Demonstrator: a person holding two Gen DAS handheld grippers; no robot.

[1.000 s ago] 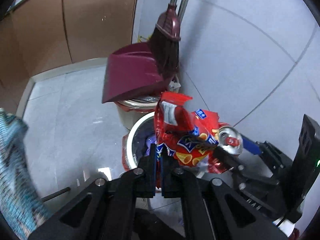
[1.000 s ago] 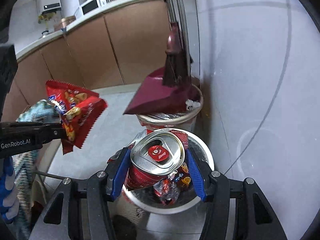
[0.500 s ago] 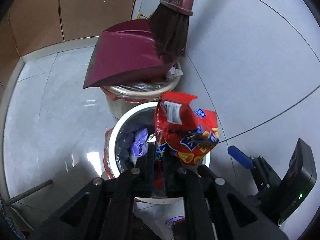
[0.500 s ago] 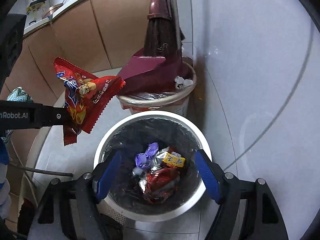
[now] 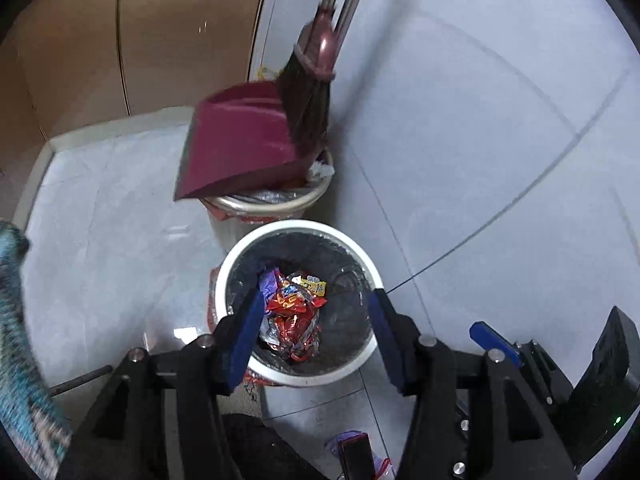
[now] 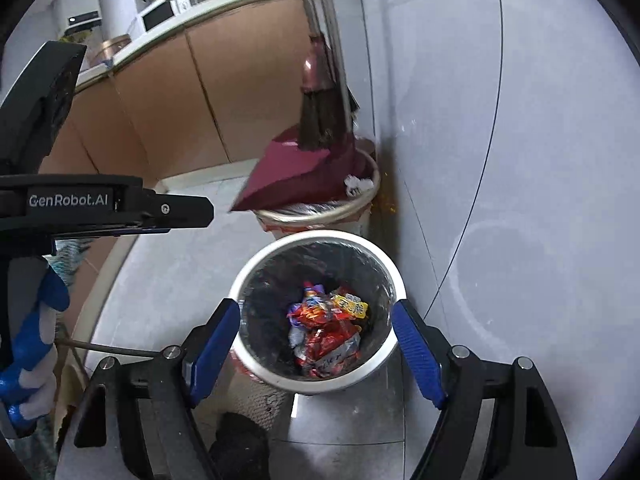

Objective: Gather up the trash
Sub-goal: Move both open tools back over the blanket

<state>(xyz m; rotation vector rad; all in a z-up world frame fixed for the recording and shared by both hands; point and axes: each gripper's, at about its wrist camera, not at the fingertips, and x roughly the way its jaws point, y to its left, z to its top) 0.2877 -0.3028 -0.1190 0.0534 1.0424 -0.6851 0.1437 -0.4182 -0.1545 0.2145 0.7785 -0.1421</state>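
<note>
Left tongs (image 5: 314,314) jaws just opened, nothing between; right tongs (image 6: 316,342) wide, empty. Crinkled red foil snack wrappers (image 5: 294,316) heaped below both, inside round white plastic bin with black liner (image 5: 362,364). Behind: maroon plastic dustpan (image 5: 236,148), bristle broom (image 5: 308,92).

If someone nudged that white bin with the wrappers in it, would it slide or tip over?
The white bin holds only a shallow heap of wrappers, so it is probably light and would likely slide on the smooth tiled floor. It looks broad for its height, so tipping seems less likely. The second bin behind it might stop a backward push.
</note>
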